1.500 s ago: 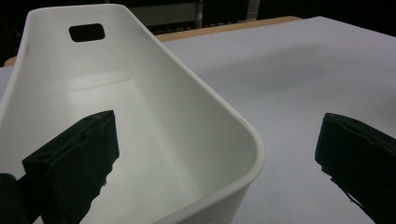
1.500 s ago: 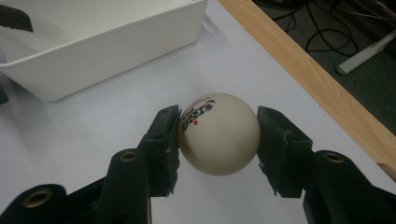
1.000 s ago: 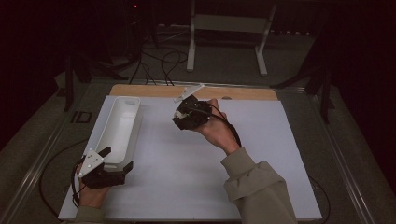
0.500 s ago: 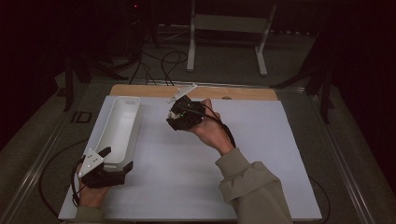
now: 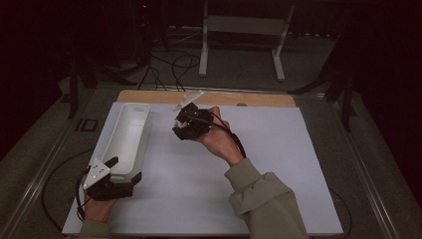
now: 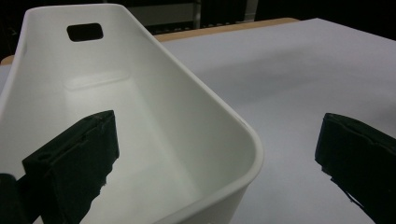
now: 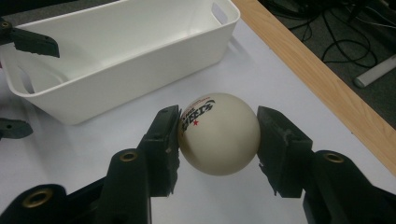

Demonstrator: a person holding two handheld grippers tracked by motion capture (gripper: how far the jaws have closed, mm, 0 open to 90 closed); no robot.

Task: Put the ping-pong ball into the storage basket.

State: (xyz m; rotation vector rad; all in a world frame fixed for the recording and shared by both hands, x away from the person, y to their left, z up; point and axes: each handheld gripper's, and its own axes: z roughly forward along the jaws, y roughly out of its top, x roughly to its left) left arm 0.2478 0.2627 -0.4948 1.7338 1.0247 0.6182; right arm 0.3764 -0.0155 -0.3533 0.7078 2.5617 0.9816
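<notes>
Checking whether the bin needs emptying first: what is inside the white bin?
Nothing shows inside the bin: bare white floor and walls. One jaw of the left hand-held gripper covers part of the near floor, so that patch cannot be checked.

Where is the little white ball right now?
In the right gripper view, the ball is clamped between the right gripper's jaws, held over the white table just beside the white bin.

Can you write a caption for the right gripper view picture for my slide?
The right gripper holds a white ping-pong ball between its jaws above the table, near an empty white bin.
</notes>
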